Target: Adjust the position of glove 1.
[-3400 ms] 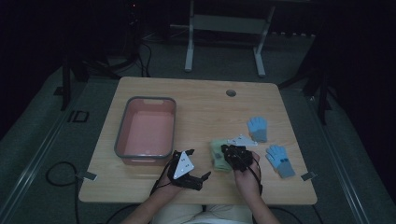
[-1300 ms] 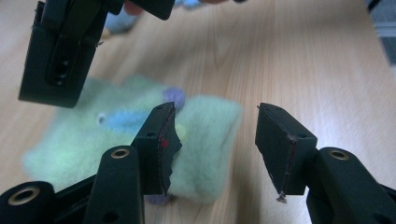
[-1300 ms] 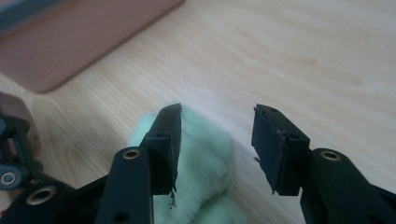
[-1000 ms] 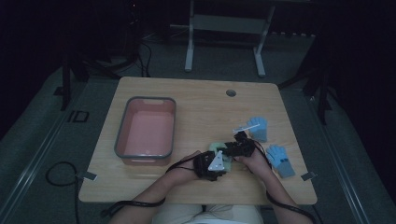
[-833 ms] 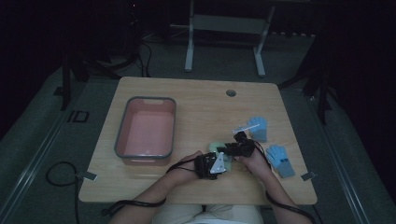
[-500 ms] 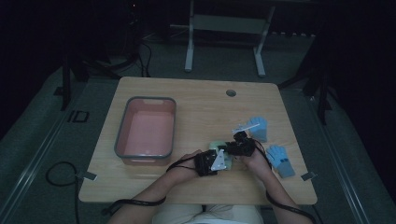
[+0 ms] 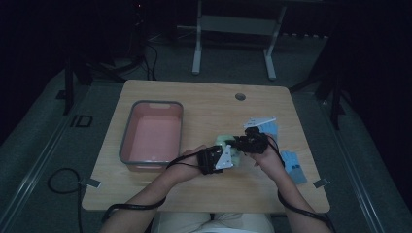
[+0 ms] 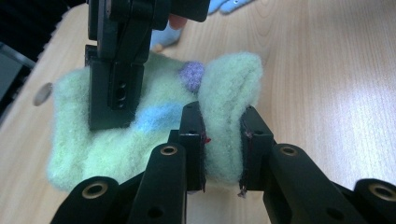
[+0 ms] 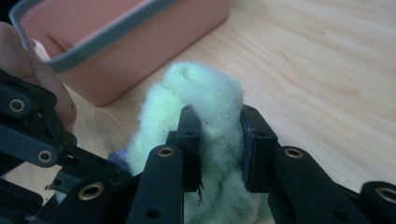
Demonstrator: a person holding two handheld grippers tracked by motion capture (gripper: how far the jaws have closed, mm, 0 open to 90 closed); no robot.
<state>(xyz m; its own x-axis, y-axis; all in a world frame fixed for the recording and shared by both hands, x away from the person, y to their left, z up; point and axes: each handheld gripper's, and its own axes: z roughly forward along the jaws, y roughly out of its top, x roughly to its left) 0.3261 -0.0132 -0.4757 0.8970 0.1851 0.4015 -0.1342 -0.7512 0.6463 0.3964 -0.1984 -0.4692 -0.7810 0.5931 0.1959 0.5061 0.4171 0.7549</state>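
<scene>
High view: left gripper (image 7: pixel 221 158) and right gripper (image 7: pixel 245 142) meet over the pale green fuzzy sock (image 7: pixel 227 145), just right of the pink bin (image 7: pixel 127 137); blue socks (image 7: pixel 291 164) lie beyond.
Left gripper view: jaws clamped on a sock fold (image 8: pixel 224 121).
Right gripper view: jaws pinching another bunch (image 9: pixel 210 107), bin (image 9: pixel 93 46) behind.
Risk: the thin pinch in fluffy pile could slip if the hands pull apart.

Sock (image 8: pixel 154 135): pale green fleecy cloth, fuzzy and matt, with blue and purple felted spots. Left gripper (image 8: pixel 223 149) and right gripper (image 9: pixel 219 149): matt black plastic jaws with brass-coloured metal rivets. Tabletop (image 7: pixel 209 97): light wood grain, smooth with a faint sheen. Tub (image 9: pixel 116 42): smooth pink plastic, grey rim. Gloves (image 7: pixel 294 165): blue cloth.
</scene>
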